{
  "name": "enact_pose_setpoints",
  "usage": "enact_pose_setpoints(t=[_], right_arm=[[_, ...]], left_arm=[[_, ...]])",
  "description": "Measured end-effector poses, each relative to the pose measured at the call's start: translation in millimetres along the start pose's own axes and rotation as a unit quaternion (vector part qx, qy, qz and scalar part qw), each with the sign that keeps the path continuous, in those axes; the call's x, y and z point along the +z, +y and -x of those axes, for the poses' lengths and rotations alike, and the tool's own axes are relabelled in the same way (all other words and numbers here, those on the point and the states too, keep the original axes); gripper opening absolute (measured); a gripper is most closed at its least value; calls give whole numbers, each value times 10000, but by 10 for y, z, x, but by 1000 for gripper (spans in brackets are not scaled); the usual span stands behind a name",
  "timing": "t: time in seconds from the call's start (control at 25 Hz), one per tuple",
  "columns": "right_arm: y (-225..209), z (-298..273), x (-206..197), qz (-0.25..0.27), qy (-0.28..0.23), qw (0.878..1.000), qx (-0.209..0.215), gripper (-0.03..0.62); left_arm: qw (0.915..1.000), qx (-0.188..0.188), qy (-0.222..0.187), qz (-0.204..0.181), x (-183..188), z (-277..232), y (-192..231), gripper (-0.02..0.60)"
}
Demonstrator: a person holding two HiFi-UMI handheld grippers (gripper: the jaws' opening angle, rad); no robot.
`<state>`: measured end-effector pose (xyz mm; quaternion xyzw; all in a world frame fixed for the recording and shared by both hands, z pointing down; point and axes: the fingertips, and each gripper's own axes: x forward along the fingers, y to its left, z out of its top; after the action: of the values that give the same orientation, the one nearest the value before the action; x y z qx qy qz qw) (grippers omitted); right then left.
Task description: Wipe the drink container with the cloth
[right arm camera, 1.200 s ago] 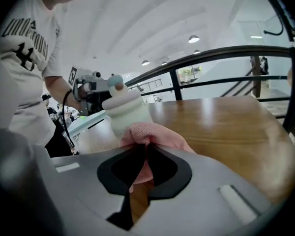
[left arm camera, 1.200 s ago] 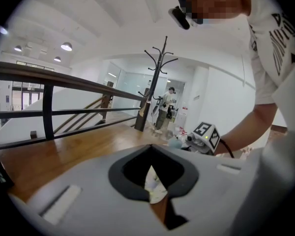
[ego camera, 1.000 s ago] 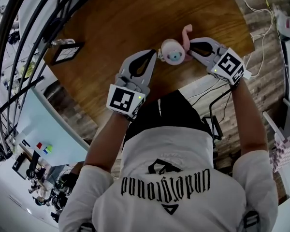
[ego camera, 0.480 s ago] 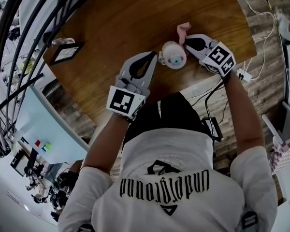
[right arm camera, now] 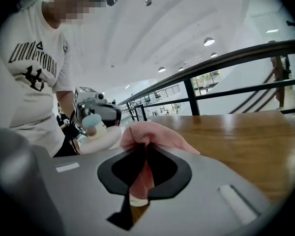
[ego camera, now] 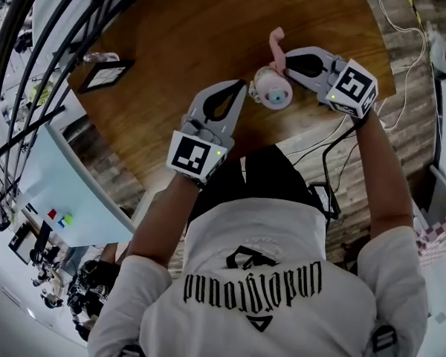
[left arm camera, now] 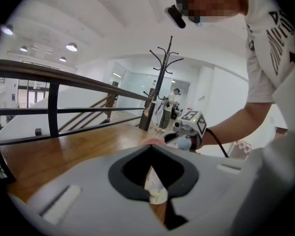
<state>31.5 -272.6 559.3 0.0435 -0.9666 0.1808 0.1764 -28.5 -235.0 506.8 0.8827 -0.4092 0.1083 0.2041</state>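
The drink container point(ego camera: 272, 88), a small pinkish-white cup with a pale blue lid, stands near the front edge of the round wooden table point(ego camera: 193, 28). My left gripper point(ego camera: 244, 89) is shut on a whitish strap or handle at the container's left side, seen as a pale strip between the jaws point(left arm camera: 155, 188). My right gripper point(ego camera: 286, 62) is shut on the pink cloth point(ego camera: 276, 44), which presses against the container's far right side. In the right gripper view the cloth point(right arm camera: 155, 134) bulges out over the jaws, with the container point(right arm camera: 99, 132) just beyond it.
A black-framed square object point(ego camera: 102, 76) lies at the table's left edge. A dark metal railing point(ego camera: 37, 50) runs along the left. Cables point(ego camera: 401, 21) trail over the plank floor to the right. The table's front edge is right below both grippers.
The right gripper has swung from right of the container to its far side, carrying the cloth along the container's side. The container and left gripper shifted slightly to the right.
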Motion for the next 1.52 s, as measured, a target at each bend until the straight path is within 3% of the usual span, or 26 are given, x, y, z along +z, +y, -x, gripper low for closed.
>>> enact_pose_setpoints(t=[0.16,0.6,1.0,1.4,1.52], right_arm=[[-27,-166,81,-24,83,9991,427,26],[-250,-580,-546,-132,1061,9904,874,26],[120,-506,70,3,954,9776,1875,26],[-254,-536,-609,-719,1277,9796,1378,26],[-283,-486,-647,-818,1220,9807,1291,26]], left_arm=[[10000,50,-5,15,-7,22,22,49],[9996,258,50,136,-134,108,93,49],[9993,342,-42,137,-55,150,103,49],[9992,370,7,157,-135,151,95,49],[9993,344,9,132,-139,134,72,49]])
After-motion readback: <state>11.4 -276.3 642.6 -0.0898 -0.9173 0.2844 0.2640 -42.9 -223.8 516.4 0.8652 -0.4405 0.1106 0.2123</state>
